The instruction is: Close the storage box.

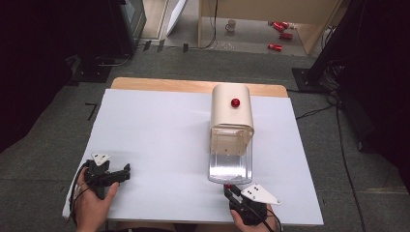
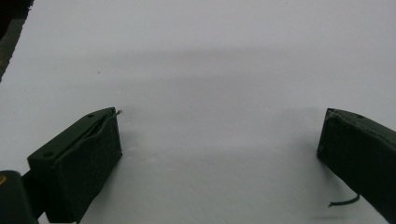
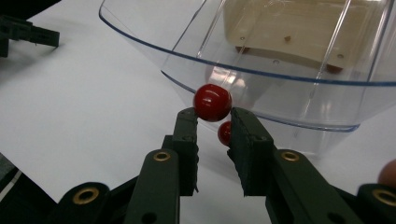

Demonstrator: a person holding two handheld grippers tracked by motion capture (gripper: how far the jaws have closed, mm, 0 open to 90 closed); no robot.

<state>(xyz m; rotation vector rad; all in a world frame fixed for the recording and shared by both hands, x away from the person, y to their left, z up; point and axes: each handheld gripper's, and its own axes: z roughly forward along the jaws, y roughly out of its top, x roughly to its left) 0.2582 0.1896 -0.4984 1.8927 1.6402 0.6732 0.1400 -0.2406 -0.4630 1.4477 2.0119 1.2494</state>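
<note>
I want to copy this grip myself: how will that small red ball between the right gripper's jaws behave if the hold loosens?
The red ball looks glossy and round, so it would probably slip from the right gripper, whose jaws pinch only its lower part. Freed, it would likely roll on the flat white table. It seems hard and light, so unlikely to deform.

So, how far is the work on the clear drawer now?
Already done: the clear drawer stands pulled out from the cream box. In hand: the right gripper has its fingers closed on the red knob at the drawer's front. The left gripper rests open on the white table, idle. Probably left: moving the drawer by the knob, then letting go.
</note>
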